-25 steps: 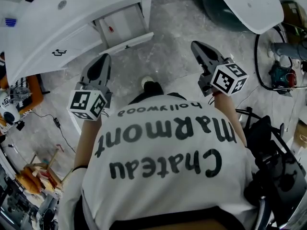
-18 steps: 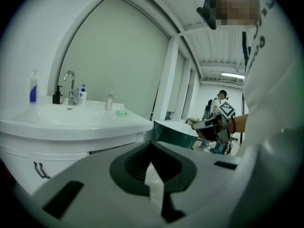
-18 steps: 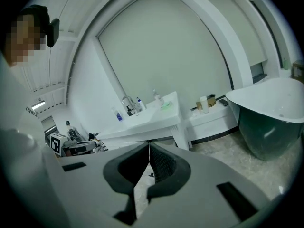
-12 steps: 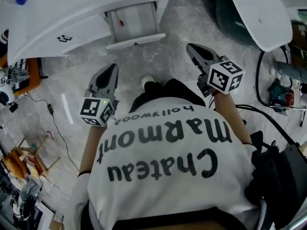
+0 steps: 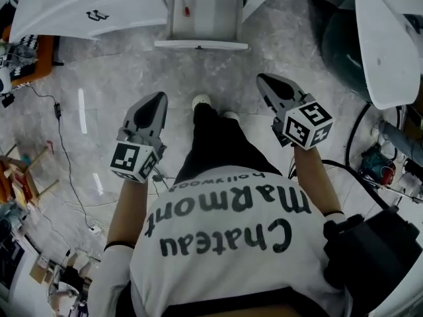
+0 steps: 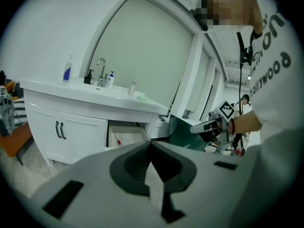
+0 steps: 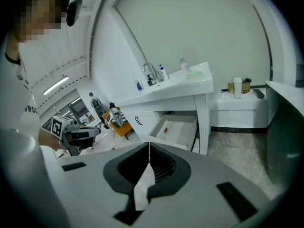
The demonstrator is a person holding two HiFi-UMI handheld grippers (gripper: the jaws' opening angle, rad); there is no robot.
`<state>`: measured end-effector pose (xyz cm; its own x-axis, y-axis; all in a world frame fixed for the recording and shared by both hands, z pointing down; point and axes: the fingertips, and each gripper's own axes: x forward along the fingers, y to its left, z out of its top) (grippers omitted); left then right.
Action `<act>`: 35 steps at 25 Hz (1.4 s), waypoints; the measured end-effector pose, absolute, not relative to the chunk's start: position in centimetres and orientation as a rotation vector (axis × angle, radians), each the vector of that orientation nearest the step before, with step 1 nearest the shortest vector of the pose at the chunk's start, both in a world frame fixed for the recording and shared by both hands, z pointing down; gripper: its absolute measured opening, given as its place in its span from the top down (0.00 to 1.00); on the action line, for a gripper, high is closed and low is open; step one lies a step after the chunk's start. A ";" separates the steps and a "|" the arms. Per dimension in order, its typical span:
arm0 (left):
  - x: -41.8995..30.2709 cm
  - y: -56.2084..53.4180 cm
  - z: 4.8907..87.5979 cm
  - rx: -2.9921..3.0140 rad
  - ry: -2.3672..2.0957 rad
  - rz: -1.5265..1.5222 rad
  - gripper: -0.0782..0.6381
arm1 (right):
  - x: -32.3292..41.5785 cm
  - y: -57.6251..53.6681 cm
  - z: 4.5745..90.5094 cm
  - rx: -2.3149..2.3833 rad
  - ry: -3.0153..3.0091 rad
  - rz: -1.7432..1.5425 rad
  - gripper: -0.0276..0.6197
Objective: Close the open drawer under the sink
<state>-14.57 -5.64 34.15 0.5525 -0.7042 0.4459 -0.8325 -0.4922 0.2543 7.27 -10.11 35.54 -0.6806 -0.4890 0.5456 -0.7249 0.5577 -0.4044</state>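
The white drawer (image 5: 201,17) stands pulled out from the cabinet under the sink, its front panel (image 5: 201,44) toward me; a small red thing (image 5: 187,10) lies inside. It also shows in the left gripper view as the drawer (image 6: 124,135) and in the right gripper view as the drawer (image 7: 176,129). My left gripper (image 5: 160,98) hangs over the floor short of the drawer and to its left, jaws shut and empty. My right gripper (image 5: 262,79) hangs short of it to the right, jaws also shut and empty. Neither touches the drawer.
White cabinet doors with black handles (image 5: 98,15) sit left of the drawer. A dark round tub under a white lid (image 5: 386,41) stands at the right. Cables (image 5: 63,144) trail over the marble floor at left. A tap and bottles (image 6: 101,74) stand on the counter.
The view has swung so the drawer now lies straight ahead at the top centre. Both grippers have sunk and come round with the person to face it, still shut.
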 end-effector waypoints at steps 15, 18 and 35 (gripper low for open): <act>-8.2 -9.0 49.2 2.515 -1.353 0.162 0.88 | 12.6 -13.7 54.2 1.043 -2.471 0.779 0.94; -8.3 -10.1 52.6 2.546 -1.371 0.138 0.88 | 13.3 -16.5 58.4 1.104 -2.493 0.765 0.94; -8.7 -16.8 61.5 2.768 -1.402 -0.025 0.88 | 15.3 -23.3 73.0 1.257 -2.583 0.603 0.94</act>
<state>-8.70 -16.84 61.46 0.5917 -0.8062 0.0029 -0.8055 -0.5911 0.0418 15.25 -23.34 73.03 -0.6159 -0.7035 0.3547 -0.7878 0.5536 -0.2700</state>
